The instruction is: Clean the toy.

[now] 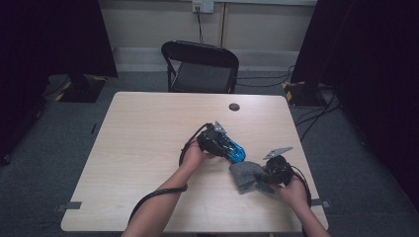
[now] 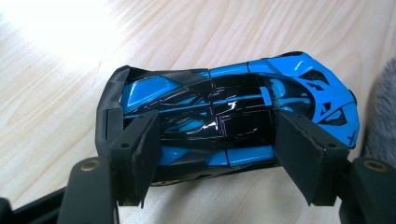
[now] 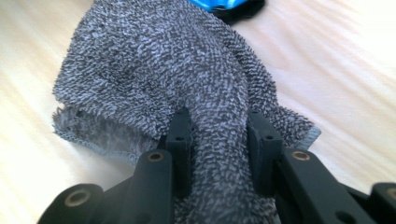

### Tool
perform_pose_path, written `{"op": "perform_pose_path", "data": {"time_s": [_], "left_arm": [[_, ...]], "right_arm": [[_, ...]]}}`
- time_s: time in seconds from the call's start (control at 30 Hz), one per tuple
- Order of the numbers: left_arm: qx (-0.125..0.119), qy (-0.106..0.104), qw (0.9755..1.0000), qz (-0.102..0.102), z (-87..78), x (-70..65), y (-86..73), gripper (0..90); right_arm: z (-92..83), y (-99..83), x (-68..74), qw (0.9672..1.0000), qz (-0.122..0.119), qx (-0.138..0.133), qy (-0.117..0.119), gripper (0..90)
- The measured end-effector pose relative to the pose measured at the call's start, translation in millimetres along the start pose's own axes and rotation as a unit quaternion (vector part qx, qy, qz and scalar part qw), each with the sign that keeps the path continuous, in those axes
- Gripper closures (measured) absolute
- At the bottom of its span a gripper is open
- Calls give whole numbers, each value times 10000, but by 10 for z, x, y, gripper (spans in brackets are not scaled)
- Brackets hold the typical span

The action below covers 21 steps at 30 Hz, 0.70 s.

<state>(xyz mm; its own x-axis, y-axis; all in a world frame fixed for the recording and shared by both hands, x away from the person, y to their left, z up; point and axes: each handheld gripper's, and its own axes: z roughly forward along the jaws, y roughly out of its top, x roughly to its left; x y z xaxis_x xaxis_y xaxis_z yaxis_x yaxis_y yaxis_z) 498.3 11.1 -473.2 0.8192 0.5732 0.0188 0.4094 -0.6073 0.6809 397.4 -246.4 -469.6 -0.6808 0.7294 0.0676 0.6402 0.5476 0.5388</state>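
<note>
No readable writing. Left tool [image 2: 217, 154] clamps the blue toy car [image 2: 233, 116]; right tool [image 3: 219, 140] pinches the grey cloth [image 3: 154, 70] near the table's [image 1: 148, 148] right edge.

Black folding chair [image 1: 200, 66] behind light wood table [image 1: 143, 148]; small dark round cap [image 1: 234, 106] nr table's far edge; wall outlet [image 1: 202, 6] w/ cord.

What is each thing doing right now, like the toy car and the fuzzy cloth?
Blue toy car: upright on the table, clamped by the left hand-held gripper.
Grey cloth: bunched up, one fold pinched by the right hand-held gripper.
Folding chair: unfolded, nobody on it.
</note>
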Motion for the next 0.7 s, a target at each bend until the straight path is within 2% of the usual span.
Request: {"op": "perform_pose_path", "data": {"time_s": [0.3, 0.7], "left_arm": [[-3, 13, 10000, -11, -2, -6, -2, 326], [5, 12, 10000, -12, -5, -7, -2, 328]], "right_arm": [[-23, -8, -218, 9996, 158, 26, -233, 668], [9, 56, -370, 9989, 229, 35, -418, 667]]}}
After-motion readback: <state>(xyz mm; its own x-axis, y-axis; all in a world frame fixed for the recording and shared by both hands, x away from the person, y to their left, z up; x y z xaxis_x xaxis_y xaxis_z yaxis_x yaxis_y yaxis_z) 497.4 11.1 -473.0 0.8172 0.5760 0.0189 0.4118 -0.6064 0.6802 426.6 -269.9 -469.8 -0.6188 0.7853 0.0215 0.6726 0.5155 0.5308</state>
